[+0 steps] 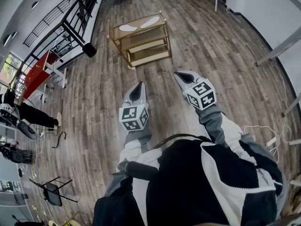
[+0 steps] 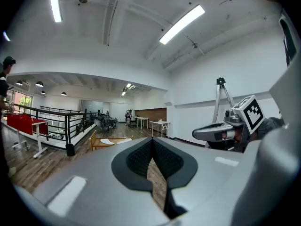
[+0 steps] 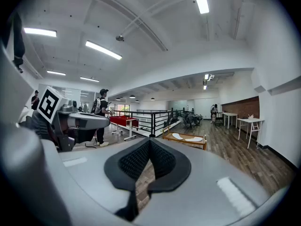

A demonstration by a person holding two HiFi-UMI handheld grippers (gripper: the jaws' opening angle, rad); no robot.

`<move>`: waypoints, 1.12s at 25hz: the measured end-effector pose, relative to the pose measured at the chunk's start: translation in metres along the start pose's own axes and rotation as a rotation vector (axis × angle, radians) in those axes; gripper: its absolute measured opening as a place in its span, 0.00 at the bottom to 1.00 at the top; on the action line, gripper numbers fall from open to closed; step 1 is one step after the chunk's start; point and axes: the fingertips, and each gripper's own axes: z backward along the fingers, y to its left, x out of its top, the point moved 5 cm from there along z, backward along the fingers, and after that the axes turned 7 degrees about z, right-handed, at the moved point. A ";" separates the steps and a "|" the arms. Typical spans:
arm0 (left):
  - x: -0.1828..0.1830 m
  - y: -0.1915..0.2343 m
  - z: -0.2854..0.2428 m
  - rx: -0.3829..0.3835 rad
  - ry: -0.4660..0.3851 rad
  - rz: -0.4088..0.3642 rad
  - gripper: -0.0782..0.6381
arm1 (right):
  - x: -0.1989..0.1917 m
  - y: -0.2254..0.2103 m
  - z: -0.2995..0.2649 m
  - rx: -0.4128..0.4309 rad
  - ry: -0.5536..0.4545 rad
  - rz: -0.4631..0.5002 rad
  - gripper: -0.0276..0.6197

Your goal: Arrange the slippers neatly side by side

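The left tool (image 1: 138, 87) and the right tool (image 1: 184, 77) both have their jaws pressed together with nothing between them. They are held side by side, near level, above the wooden floor (image 1: 94, 93). Well ahead of them stands a three-tier shelf (image 1: 141, 32). Two white slippers (image 1: 128, 28) (image 1: 150, 21) lie on its top level, a gap between them.

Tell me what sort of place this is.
Probably an open-plan office or lab, not a home: a wide plank floor, a black railing dividing the room, white tables along the wall, and strip lights on the ceiling.
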 end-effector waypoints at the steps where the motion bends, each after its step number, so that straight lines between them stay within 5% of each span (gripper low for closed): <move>1: 0.001 0.000 0.000 0.000 0.001 -0.001 0.13 | 0.001 0.000 0.000 0.001 0.000 0.002 0.05; 28: -0.002 -0.016 -0.025 -0.001 -0.007 0.016 0.13 | -0.007 -0.020 -0.005 0.105 -0.034 0.004 0.05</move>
